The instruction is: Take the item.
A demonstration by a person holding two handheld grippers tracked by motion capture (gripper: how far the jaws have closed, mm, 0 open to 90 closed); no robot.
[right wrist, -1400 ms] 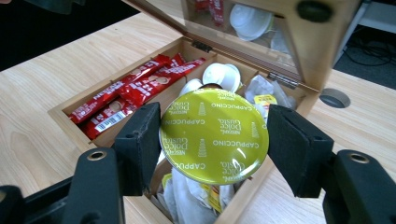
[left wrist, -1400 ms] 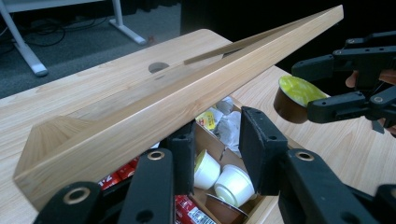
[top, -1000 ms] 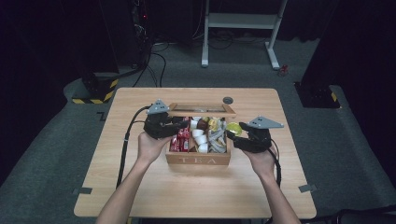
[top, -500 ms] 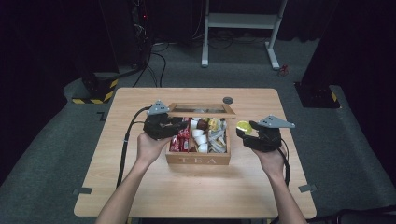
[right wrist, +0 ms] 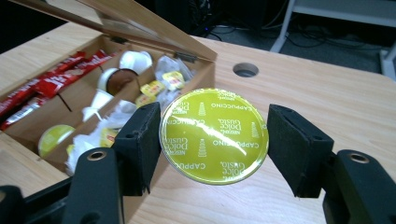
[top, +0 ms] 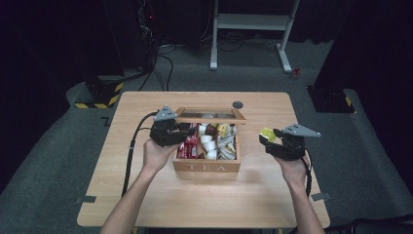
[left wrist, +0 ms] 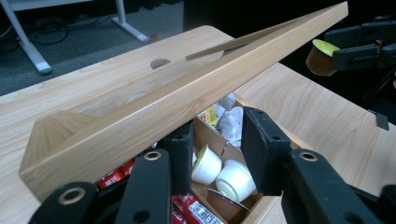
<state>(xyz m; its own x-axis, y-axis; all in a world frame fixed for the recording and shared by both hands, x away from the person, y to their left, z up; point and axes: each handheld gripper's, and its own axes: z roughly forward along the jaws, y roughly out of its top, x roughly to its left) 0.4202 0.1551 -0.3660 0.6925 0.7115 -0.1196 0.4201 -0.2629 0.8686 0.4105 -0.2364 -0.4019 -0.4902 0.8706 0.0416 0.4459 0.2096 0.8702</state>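
Yellow-lidded coffee capsule (right wrist: 214, 136) sits between the right gripper's (right wrist: 212, 149) jaws, gripped I think, though one pad looks slightly off it. It has moved away from the wooden tea box (top: 208, 166) since a second ago, out over the table (top: 253, 204). The left gripper (left wrist: 217, 154) stays at the box's left wall, jaws half open, holding nothing.

My black right gripper (right wrist: 212, 149) carries a brown coffee capsule (right wrist: 214, 135) with a yellow-green foil lid printed in white lettering. The pale wooden tea box (top: 207, 166) has light wood grain. In it lie red wrapped sticks (top: 189, 146), white capsules (top: 209, 144) and yellow-labelled sachets (right wrist: 154, 88). My left gripper (left wrist: 212, 154) is black too.
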